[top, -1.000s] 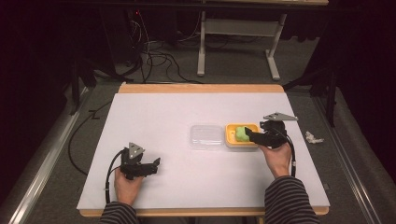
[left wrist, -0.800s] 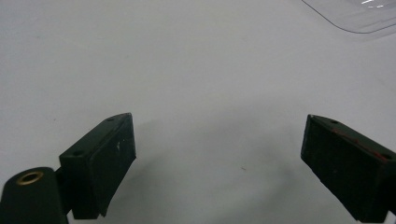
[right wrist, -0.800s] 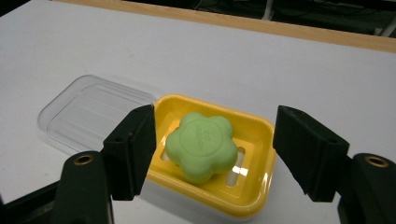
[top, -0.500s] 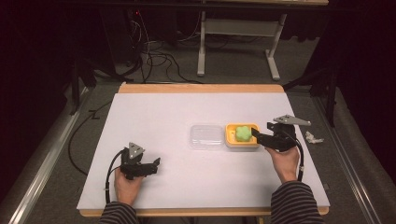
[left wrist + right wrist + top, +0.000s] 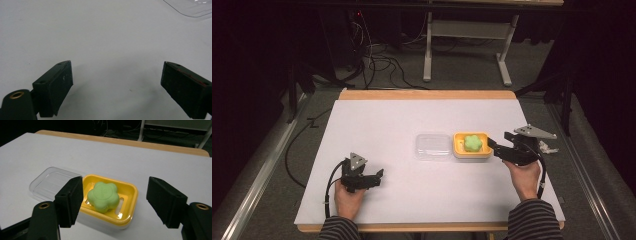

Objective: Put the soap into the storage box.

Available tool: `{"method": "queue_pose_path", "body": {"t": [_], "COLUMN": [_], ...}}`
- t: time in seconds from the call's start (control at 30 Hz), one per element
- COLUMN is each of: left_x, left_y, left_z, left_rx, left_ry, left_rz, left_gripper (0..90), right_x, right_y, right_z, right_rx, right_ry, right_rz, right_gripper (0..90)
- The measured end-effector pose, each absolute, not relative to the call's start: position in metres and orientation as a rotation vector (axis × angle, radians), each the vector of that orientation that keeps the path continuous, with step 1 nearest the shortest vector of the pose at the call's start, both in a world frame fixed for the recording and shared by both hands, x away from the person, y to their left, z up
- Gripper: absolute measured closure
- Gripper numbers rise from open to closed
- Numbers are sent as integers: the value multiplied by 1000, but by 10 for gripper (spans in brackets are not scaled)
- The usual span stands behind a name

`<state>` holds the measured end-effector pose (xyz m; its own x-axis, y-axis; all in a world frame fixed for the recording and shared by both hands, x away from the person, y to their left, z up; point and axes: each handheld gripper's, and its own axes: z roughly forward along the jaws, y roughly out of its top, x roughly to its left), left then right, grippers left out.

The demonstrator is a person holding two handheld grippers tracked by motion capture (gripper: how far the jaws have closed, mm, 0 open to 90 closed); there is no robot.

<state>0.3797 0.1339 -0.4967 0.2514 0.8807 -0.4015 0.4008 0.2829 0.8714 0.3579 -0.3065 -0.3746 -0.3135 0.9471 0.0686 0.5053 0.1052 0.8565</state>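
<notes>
A green flower-shaped soap lies in a yellow soap dish right of the table's middle. A clear plastic lid lies flat against the dish's left side; its corner shows in the left gripper view. My right gripper hovers just right of the dish, open, jaws pointing at it with nothing between them. My left gripper rests low on the table at the front left, open and empty.
The white table has a wooden far edge. A small white crumpled object lies near the right edge behind the right gripper. Cables and a desk frame stand on the floor beyond.
The right gripper has let go of the green soap, which now lies in the yellow dish, and has drawn back to the right, open. The left gripper has stayed put.
</notes>
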Motion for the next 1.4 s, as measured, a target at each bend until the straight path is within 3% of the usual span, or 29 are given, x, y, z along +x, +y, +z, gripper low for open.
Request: {"method": "queue_pose_path", "body": {"t": [1.4], "left_x": [379], "left_y": [134], "left_z": [-497], "left_rx": [1328], "left_ry": [1350], "left_rz": [513], "left_gripper": [117], "right_x": [308], "right_y": [-334], "right_z": [-378], "right_rx": [1416], "right_ry": [1775], "right_rz": [1218], "right_gripper": [298]}}
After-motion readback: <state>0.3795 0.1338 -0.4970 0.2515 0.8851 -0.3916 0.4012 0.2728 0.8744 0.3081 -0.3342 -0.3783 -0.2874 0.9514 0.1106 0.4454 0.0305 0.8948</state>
